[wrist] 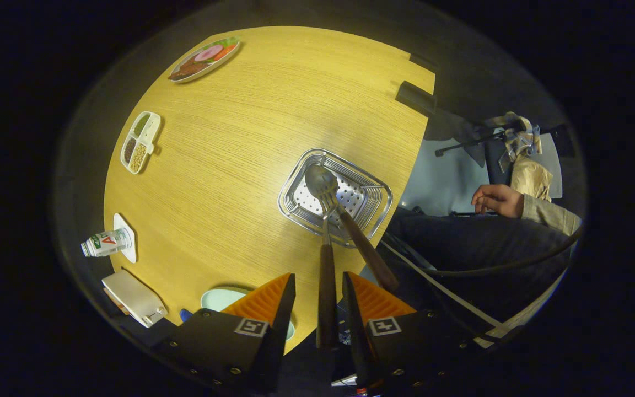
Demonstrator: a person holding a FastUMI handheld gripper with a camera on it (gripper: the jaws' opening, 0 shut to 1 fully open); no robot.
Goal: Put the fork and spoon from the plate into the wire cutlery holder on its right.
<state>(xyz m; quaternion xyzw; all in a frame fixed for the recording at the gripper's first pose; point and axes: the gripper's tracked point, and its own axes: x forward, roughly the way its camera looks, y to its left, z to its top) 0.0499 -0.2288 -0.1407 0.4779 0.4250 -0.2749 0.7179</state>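
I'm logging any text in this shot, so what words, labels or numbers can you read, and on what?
Label on the bottle: too blurred to read.
The square markers on the claw: patterns, no words.
Claw fingers stand open either side of the fork handle.

Your bench [251,138] is lit warm and bright from above, centre sharp, wood grain crisp. Glare on the wire cutlery holder [335,197] washes out its mesh. Edges fall off dark fast; heavy fisheye bending there. Bottle [105,242] near the rim is soft. The tool [318,309] sits in shadow, slightly blurred.
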